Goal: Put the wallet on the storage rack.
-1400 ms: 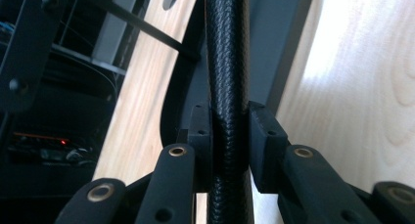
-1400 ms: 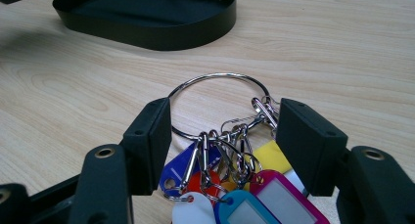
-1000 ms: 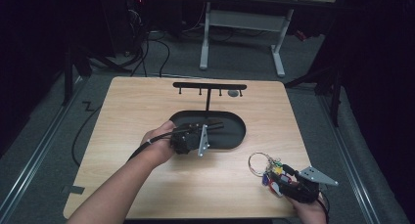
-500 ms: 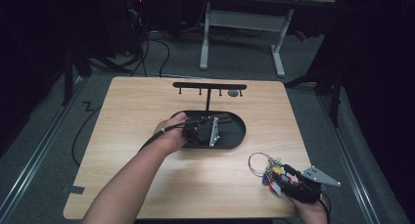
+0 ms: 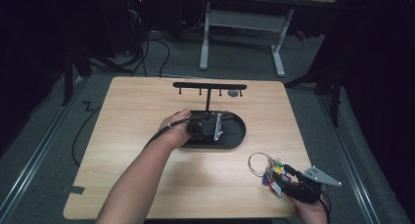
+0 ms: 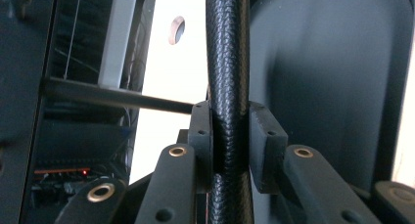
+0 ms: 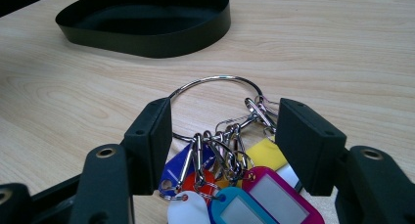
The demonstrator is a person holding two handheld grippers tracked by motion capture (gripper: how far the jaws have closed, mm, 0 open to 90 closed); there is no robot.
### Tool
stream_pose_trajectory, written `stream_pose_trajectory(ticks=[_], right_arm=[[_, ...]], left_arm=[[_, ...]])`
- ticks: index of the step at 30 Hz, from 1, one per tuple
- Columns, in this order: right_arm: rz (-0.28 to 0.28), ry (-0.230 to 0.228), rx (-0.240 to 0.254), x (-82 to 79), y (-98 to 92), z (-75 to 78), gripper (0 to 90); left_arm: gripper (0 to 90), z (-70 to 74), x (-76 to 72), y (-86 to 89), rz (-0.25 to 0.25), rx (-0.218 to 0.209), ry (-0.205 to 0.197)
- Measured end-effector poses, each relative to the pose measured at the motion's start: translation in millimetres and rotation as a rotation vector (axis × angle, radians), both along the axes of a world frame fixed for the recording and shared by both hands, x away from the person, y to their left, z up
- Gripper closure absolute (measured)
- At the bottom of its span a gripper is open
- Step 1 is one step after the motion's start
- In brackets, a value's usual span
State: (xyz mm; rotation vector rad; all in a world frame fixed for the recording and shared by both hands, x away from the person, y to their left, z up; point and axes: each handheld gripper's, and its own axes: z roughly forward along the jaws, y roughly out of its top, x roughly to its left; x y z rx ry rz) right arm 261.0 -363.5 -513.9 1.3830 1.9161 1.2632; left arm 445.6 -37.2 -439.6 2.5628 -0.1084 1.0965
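A black oval tray [image 5: 237,136] lies mid-table, with a thin post [image 5: 208,99] and a hook bar [image 5: 210,86] rising from its far rim. My left gripper [image 5: 215,125] lies over the tray, rolled on its side. Its jaws are shut on the tray's textured black rim [image 6: 227,87], close to the post [image 6: 117,99]. A steel key ring [image 5: 258,163] with several coloured tags [image 7: 254,194] lies near the front right corner. My right gripper [image 5: 281,177] is open, and its two pads [image 7: 151,136] flank the ring [image 7: 215,82] and clips without pressing them.
A small grey disc [image 5: 234,93] lies on the table under the hook bar. The left gripper's cable [image 5: 83,131] trails off the table's left edge. A white desk frame [image 5: 240,23] stands on the floor beyond the table.
My left hand and gripper have moved right and away across the tray toward the post. The right gripper and the key ring have stayed put.
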Motion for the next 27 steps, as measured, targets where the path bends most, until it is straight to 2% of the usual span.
stream_pose_trajectory(ticks=[3,8,13,16,22,24,25,27], right_arm=[[-0.002,0.0,0.001,-0.6,-0.5,-0.2,38.9],[-0.005,-0.001,0.003,-1.8,-1.0,0.1,39.1],[-0.004,0.001,0.003,-1.5,-1.6,-0.4,39.2],[-0.003,0.004,0.005,-1.1,-2.1,-1.0,39.2],[0.0,0.007,0.008,-0.9,-2.0,-1.4,39.2],[0.003,0.006,0.006,-1.3,-1.0,-0.8,39.2],[0.003,0.006,0.006,-1.3,-1.0,-0.8,39.2],[0.002,0.004,0.006,-1.7,-0.8,-0.4,39.2]], left_arm=[[74.8,-4.2,2.9,-4.0,-0.008,0.0,-0.001],[74.8,-17.6,9.4,-5.3,-0.01,0.048,-0.007],[74.7,-25.2,16.1,-4.9,-0.017,0.052,-0.013],[74.5,-30.9,18.3,-4.4,-0.025,0.074,-0.003],[72.9,-34.6,18.3,-2.2,-0.024,0.071,0.033],[71.5,-35.1,17.9,-3.1,-0.012,0.069,0.063],[70.9,-35.1,17.9,-3.1,-0.012,0.069,0.063],[68.8,-35.4,17.9,-3.4,-0.006,0.068,0.108]])
